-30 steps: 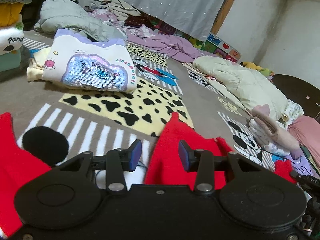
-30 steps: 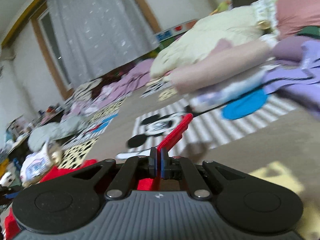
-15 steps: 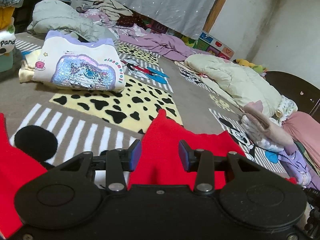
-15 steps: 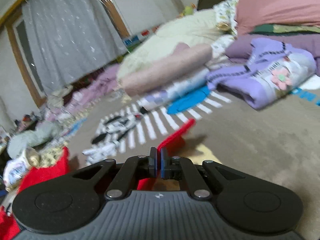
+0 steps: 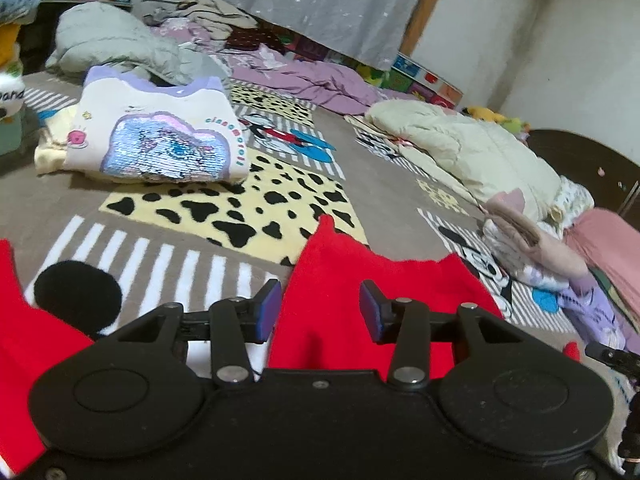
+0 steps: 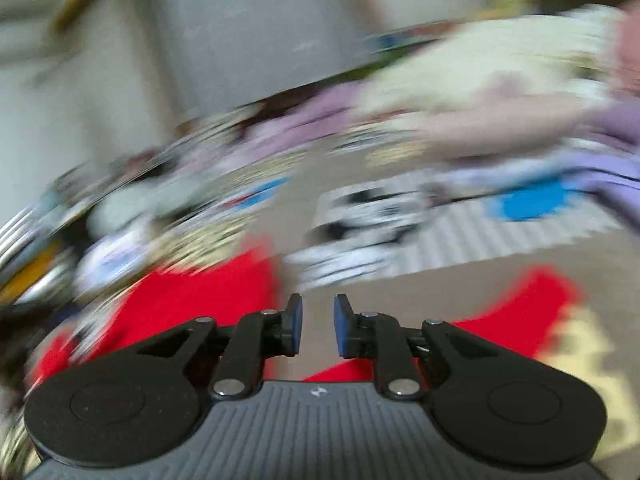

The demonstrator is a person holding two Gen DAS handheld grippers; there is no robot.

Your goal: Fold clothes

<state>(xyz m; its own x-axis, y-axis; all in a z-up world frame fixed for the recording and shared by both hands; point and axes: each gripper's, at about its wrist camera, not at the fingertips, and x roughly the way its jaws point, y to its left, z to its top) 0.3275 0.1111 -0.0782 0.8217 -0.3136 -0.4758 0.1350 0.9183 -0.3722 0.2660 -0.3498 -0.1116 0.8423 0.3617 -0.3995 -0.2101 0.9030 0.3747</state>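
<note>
Lying on the patterned rug (image 5: 256, 204), one red garment (image 5: 360, 280) spread below both grippers. Left gripper (image 5: 320, 310) hung with fingers apart, gripping nothing; right gripper (image 6: 318, 322) likewise gaped. Only the sharp left view showed one folded sequined sweatshirt (image 5: 160, 140) and one cream jacket (image 5: 472, 148); the right view was blurred.

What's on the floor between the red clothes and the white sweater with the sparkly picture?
In the left wrist view, only rug: a yellow patch with black spots lies between the red garment and the white sweater.
</note>
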